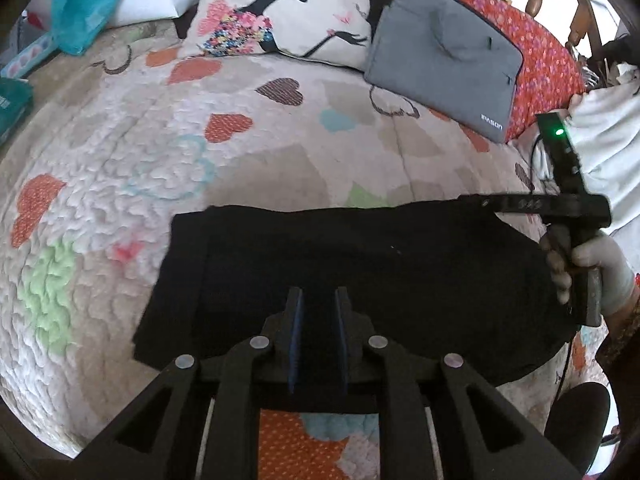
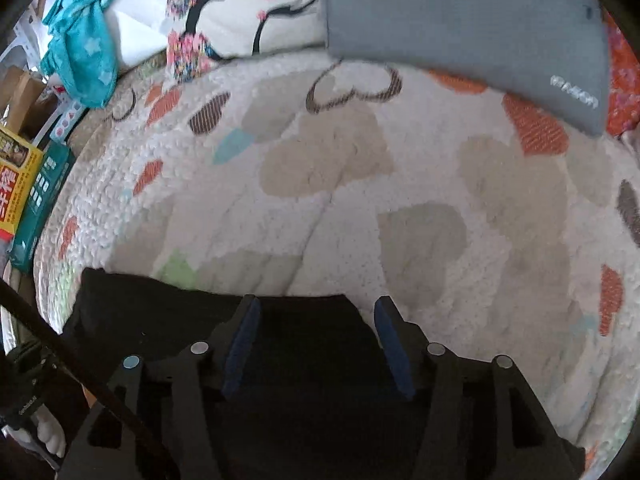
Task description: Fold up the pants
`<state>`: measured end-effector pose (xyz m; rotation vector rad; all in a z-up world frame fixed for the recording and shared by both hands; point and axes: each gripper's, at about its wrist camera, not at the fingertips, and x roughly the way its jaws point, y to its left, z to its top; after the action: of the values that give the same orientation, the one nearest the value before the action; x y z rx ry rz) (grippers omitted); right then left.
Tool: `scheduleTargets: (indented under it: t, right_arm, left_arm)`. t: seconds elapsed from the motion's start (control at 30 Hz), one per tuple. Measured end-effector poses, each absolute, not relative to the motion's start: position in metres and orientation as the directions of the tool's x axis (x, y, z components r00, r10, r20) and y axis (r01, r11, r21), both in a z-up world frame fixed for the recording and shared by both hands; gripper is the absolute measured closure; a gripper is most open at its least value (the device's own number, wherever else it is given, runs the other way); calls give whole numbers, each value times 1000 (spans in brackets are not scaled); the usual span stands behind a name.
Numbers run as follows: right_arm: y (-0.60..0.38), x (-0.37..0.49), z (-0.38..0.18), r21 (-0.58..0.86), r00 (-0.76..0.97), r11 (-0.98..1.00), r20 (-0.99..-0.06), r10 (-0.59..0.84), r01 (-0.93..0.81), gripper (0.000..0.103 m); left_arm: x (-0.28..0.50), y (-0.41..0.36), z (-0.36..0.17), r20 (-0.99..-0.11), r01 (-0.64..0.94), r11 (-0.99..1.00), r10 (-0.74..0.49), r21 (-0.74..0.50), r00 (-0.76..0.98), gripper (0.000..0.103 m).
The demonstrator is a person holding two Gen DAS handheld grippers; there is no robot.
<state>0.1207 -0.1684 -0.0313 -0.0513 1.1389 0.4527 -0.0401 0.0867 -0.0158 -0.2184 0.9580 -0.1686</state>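
Observation:
The black pants (image 1: 360,280) lie folded into a flat, wide block on the heart-patterned quilt (image 1: 160,140). My left gripper (image 1: 319,300) hovers over the middle of the pants, near their front edge. Its blue pads stand a narrow gap apart, and I see no cloth pinched between them. My right gripper (image 2: 316,306) is open wide over the far right corner of the pants (image 2: 160,312), with nothing gripped between its fingers. In the left wrist view a gloved hand (image 1: 604,268) holds the right tool's handle at the right end of the pants.
At the head of the bed a grey laptop sleeve (image 1: 444,56) leans on a red floral cushion (image 1: 548,64), beside a printed pillow (image 1: 288,12). A teal cloth (image 1: 80,4) hangs at the far left. Boxes (image 2: 24,184) stand along the bed's left edge. A black cable (image 2: 80,360) crosses the lower left.

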Motion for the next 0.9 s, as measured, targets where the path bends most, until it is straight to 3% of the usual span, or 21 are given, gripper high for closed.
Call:
scheduleTargets:
  t: [0.07, 0.1, 0.13, 0.2, 0.43, 0.53, 0.7, 0.77, 0.83, 0.9]
  right_arm:
    - [-163, 119, -40, 145, 352, 903, -886, 301, -405, 37]
    - [-161, 116, -40, 131, 366, 897, -880, 302, -423, 44]
    - [-161, 115, -39, 142, 360, 890, -878, 315, -433, 67]
    - [-162, 117, -35, 149, 345, 890, -884, 315, -432, 91]
    - [-166, 145, -23, 102, 386, 928, -889, 247, -359, 95]
    - [-159, 154, -35, -6, 417, 944, -898, 140, -330, 102]
    - [-176, 144, -12, 67, 454, 970, -875, 169, -232, 101]
    - [-188, 118, 3, 186, 436, 955, -857, 273, -233, 96]
    - [-199, 79, 11, 295, 399, 921, -835, 378, -255, 79]
    - [-203, 41, 9, 333, 367, 898, -828, 424, -288, 77]
  left_arm:
    - [-36, 85, -19, -797, 44, 965, -238, -257, 555, 88]
    - [-34, 83, -21, -800, 42, 965, -238, -258, 551, 88]
    - [-32, 83, -23, -802, 42, 964, -243, -263, 546, 88]
    - [-29, 81, -25, -805, 42, 963, -247, -268, 539, 88]
    - [-24, 76, -31, -817, 38, 960, -257, -277, 516, 87]
    - [-23, 75, -32, -819, 42, 963, -249, -267, 517, 87]
    - [-24, 78, -31, -819, 38, 960, -256, -276, 514, 85]
    - [-25, 79, -30, -814, 38, 958, -261, -283, 518, 80]
    - [-26, 82, -28, -808, 35, 953, -273, -300, 523, 78]
    - [-27, 84, -27, -803, 33, 948, -287, -317, 522, 77]
